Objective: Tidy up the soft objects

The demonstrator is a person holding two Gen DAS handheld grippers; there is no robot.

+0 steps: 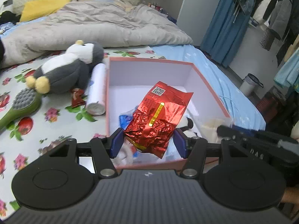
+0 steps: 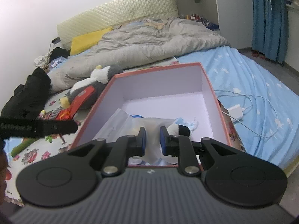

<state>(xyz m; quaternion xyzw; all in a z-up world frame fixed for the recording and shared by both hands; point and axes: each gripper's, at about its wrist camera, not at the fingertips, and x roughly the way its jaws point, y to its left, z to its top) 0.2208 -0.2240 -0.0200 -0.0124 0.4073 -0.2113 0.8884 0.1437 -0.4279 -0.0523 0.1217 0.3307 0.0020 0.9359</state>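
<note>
Low in the frame's centre, the left gripper (image 1: pixel 148 142) pinches a red foil packet (image 1: pixel 158 119) above the pink box (image 1: pixel 149 60), the right gripper (image 2: pixel 152 140) nearly closed on clear plastic (image 2: pixel 149 128); crinkly foil could slip out beside the box.

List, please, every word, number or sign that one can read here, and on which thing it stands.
"DAS": right gripper, seen sideways.
QR code and yellow strip: red packet, print too small.
Black bar: white lettering, blurred.
Small logo on left gripper body: no words.
</note>
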